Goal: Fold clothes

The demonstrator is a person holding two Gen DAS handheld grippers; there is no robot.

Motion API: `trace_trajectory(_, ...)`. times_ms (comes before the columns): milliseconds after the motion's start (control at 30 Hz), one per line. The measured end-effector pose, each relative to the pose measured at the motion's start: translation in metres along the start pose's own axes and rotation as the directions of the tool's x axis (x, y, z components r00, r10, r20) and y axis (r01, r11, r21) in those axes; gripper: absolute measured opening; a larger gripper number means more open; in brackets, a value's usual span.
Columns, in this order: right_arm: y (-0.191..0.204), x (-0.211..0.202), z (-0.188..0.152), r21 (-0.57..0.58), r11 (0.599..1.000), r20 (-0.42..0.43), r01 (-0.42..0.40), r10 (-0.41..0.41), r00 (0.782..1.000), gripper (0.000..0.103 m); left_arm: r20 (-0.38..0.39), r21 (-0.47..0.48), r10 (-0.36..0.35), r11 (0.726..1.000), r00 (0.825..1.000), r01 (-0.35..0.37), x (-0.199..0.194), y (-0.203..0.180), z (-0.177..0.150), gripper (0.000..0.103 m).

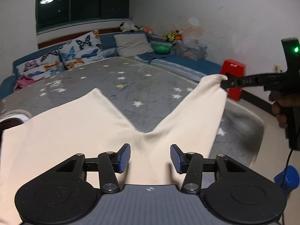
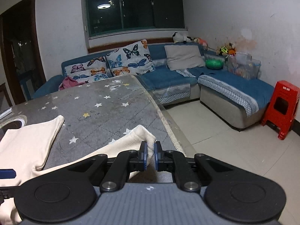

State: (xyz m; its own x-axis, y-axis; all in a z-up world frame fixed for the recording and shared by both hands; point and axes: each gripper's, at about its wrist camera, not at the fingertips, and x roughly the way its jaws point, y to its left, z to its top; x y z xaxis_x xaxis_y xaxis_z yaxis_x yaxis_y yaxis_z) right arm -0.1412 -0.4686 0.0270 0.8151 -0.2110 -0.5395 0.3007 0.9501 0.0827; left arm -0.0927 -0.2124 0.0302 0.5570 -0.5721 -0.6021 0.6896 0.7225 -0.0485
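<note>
Cream trousers point(image 1: 78, 131) are spread on a desk point(image 1: 116, 86) covered by a grey quilted cloth printed with white stars. The waist end lies nearest the left wrist camera, and the two legs fork away from it in a V. One leg point(image 2: 37, 136) lies flat on the desk, its hem pointing towards the far sofa. The end of the other leg point(image 2: 138, 136) is pinched between the blue pads of the right claw point(image 2: 150, 154), which is clamped tight on the fabric near the desk's right edge; in the left wrist view that leg end is seen raised off the cloth and drawn out towards a red stool point(image 1: 233, 78). A hand point(image 1: 279, 110) is seen around the handle of the right claw.

The left claw point(image 1: 150, 158) is held over the crotch of the trousers with its blue pads point(image 1: 125, 157) well apart. Whether the pads touch the fabric cannot be told.

Beyond the desk a blue corner sofa point(image 2: 234, 86) is seen, with butterfly cushions point(image 2: 129, 58), a plain grey cushion point(image 2: 183, 56), a pink garment point(image 2: 69, 82), a green bowl point(image 2: 213, 63) and soft toys point(image 2: 181, 37) under a dark window point(image 2: 135, 9).
</note>
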Motion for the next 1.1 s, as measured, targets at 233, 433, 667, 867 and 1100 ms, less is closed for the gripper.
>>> trace_trajectory(233, 0.001, -0.006, 0.0, 0.008, 1.0, 0.012, -0.01, 0.01, 1.0, 0.007, -0.022, -0.058, -0.099, 0.994, 0.995, 0.098, 0.024, 0.002, 0.006, 0.051)
trace_trajectory(433, 0.01, -0.033, 0.012, -0.012, 0.998, 0.071, -0.059, 0.06, 0.996, 0.007, -0.025, -0.121, -0.143, 0.983, 0.989, 0.139, 0.024, 0.007, 0.005, 0.055)
trace_trajectory(667, 0.039, -0.076, 0.034, -0.089, 0.983, 0.143, -0.16, 0.171, 0.975, 0.007, 0.045, -0.148, -0.098, 0.983, 0.994, 0.104, -0.027, 0.031, -0.007, 0.058)
trace_trajectory(867, 0.085, -0.101, 0.053, -0.192, 0.932, 0.148, -0.306, 0.336, 0.93, 0.007, 0.066, -0.217, 0.011, 0.976, 0.998, 0.004, -0.069, 0.07, -0.033, 0.061)
trace_trajectory(1100, 0.172, -0.098, 0.063, -0.335, 0.813, 0.058, -0.476, 0.522, 0.851, 0.007, 0.076, -0.316, 0.129, 0.944, 0.989, -0.099, -0.109, 0.109, -0.068, 0.062)
